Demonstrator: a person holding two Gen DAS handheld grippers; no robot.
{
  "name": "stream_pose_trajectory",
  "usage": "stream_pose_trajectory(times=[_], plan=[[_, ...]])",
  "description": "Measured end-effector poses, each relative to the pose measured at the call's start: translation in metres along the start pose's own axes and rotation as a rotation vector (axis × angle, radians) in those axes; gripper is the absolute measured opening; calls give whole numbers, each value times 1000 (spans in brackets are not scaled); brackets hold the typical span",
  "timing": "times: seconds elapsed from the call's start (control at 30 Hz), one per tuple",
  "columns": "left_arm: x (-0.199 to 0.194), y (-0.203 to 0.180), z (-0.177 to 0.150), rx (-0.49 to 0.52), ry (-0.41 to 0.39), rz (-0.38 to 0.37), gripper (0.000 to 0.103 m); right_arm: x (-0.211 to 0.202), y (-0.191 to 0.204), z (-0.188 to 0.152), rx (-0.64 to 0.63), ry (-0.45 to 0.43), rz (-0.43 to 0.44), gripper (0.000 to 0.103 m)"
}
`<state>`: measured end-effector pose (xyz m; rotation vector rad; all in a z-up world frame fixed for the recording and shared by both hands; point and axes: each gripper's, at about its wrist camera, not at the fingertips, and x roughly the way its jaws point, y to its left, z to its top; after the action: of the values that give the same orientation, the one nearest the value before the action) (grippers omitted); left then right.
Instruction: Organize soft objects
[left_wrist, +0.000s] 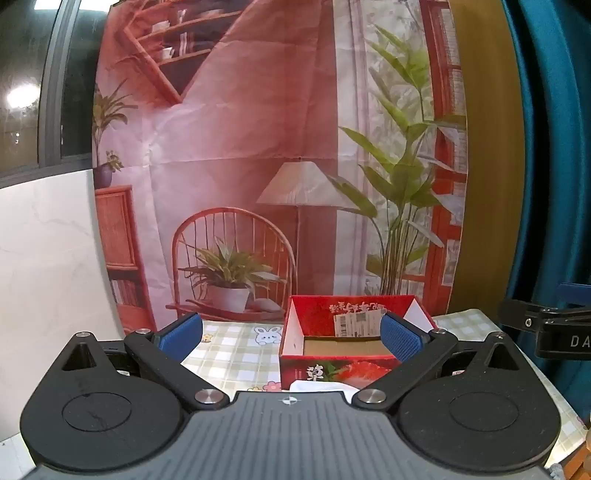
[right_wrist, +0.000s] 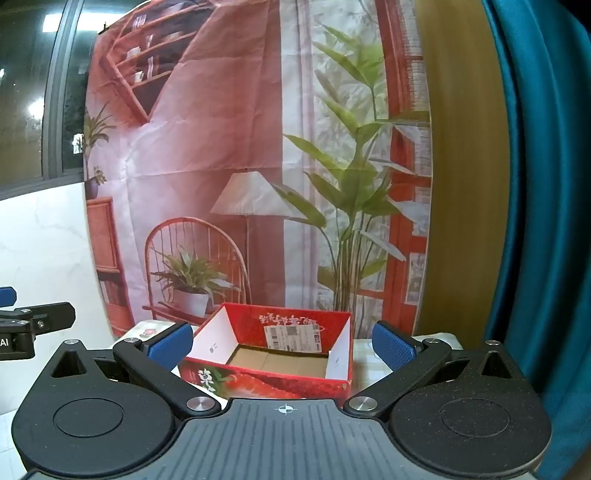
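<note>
My left gripper (left_wrist: 291, 338) and right gripper (right_wrist: 282, 345) gape wide, empty — red box (right_wrist: 295, 332) bare. White cloth (left_wrist: 317, 386) mostly hidden below me — I risk fumbling blind.

Work surface: a table covered by a pale green-and-white checked cloth printed with rabbits and flowers (left_wrist: 236, 354). Standing directly on it: one open-topped red cardboard box with strawberry print (left_wrist: 325, 373), its brown floor bare. A white soft item (left_wrist: 317, 386) lies against the box's near wall, mostly hidden.
</note>
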<state>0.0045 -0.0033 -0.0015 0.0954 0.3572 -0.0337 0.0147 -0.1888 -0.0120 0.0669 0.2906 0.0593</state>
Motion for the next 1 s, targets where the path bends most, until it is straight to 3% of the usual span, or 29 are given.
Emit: stream_pose_trajectory(times=[0.1, 1.0], plan=[[-6, 3, 3, -30, -30, -3, 103, 1, -1, 0, -1, 13, -2, 103], [0, 7, 1, -33, 0, -29, 103, 6, -11, -3, 38, 44, -12, 103]])
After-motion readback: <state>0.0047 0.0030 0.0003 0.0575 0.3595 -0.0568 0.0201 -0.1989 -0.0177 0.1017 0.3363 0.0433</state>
